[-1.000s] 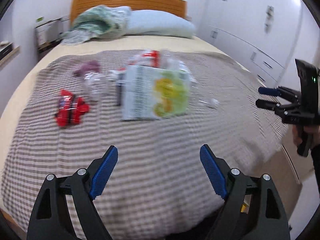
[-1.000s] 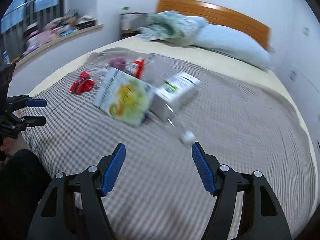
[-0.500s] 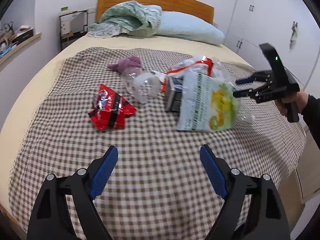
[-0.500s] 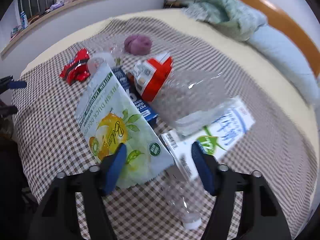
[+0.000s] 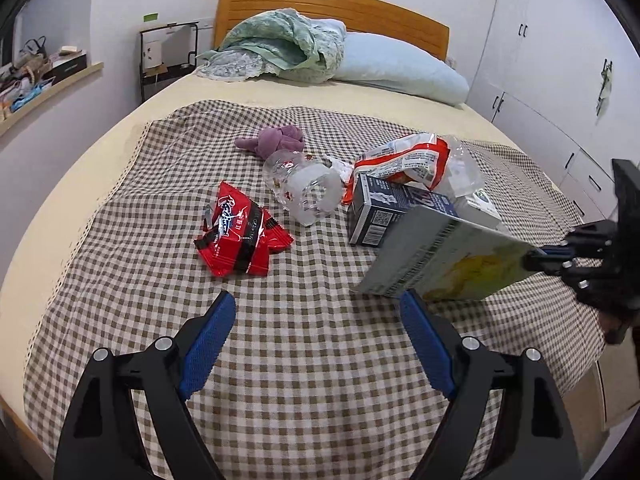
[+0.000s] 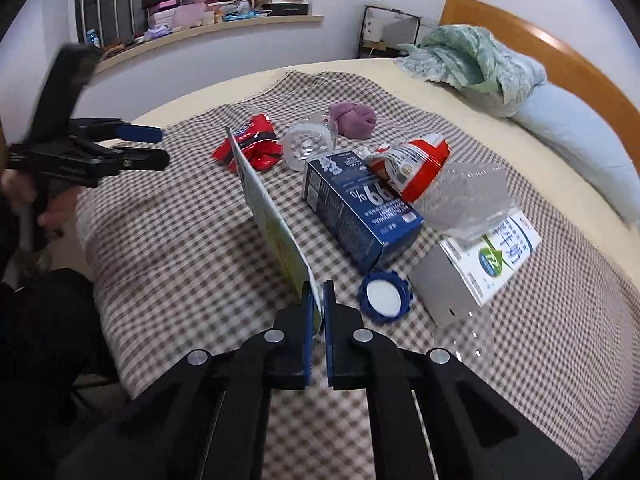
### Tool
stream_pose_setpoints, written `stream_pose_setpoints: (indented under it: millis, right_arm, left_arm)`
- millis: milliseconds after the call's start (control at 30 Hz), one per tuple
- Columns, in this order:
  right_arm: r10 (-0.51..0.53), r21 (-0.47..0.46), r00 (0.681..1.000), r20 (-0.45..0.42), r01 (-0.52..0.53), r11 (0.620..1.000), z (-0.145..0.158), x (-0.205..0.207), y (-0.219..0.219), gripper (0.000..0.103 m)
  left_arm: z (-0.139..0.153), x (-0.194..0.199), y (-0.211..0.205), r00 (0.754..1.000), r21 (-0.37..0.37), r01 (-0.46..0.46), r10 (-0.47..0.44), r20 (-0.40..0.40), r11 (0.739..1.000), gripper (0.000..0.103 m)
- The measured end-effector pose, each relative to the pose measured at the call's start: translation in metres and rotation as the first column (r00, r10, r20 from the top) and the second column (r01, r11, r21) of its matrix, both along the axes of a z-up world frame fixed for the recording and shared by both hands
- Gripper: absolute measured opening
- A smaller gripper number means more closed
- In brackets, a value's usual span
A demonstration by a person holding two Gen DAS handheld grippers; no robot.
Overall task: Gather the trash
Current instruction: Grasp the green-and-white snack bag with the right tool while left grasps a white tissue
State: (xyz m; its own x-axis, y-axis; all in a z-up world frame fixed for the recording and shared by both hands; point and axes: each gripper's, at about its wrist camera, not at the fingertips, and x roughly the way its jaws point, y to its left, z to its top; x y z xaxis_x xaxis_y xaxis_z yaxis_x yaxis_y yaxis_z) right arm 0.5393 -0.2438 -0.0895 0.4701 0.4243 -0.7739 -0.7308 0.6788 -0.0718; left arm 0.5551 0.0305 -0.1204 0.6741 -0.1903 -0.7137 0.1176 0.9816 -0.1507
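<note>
You have one bed [image 5: 100, 152] with a cream sheet and a wooden headboard [image 5: 332, 4], its near part covered by a brown checked cloth [image 5: 304, 344].

On that cloth, in your left view:
- red snack wrapper [image 5: 240, 236], left of centre
- crushed clear bottle [image 5: 304, 188], just right of the wrapper
- purple soft lump [image 5: 278, 140], just beyond the bottle
- dark blue carton [image 5: 380, 212], lying on its side
- red-and-white packet [image 5: 404, 158], behind the carton
- white milk carton [image 6: 484, 260] and blue-rimmed cap [image 6: 385, 295], at the right, in your right view

At the far end: a pale blue pillow [image 5: 400, 68] and a crumpled green blanket [image 5: 280, 48].
</note>
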Motion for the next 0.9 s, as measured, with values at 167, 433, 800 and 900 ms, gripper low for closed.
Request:
stream_pose_setpoints:
  millis: [167,433,800,900]
  right_arm:
    - [0.067,0.004,0.997,-0.035,-0.067,0.998,-0.005,-0.004,0.014,0.002]
    - [-0.128,0.13,0.989,0.079,0.117,0.985,0.031,-0.045,-0.042,0.001]
    - [-0.577,0.258,0.812,0.082,0.542,0.8,0.056,-0.05,-0.147,0.001]
    - [-0.607,0.279,0.792,0.059,0.571,0.772,0.051,-0.045,-0.158,0.001]
  left_arm:
    - [0.015,-0.014,0.001,1.0,0.029,-0.006,0.006,0.027,1.0,0.081]
    - [0.023,-0.005,-0.01,0.999,0.033,0.006,-0.008,0.046,0.999,0.081]
    - [0.035,0.11,-0.052,0.988,0.099,0.113,-0.122,0.094,0.989,0.081]
    - [0.033,0.191,-0.042,0.997,0.019,0.079,-0.079,-0.017,0.997,0.073]
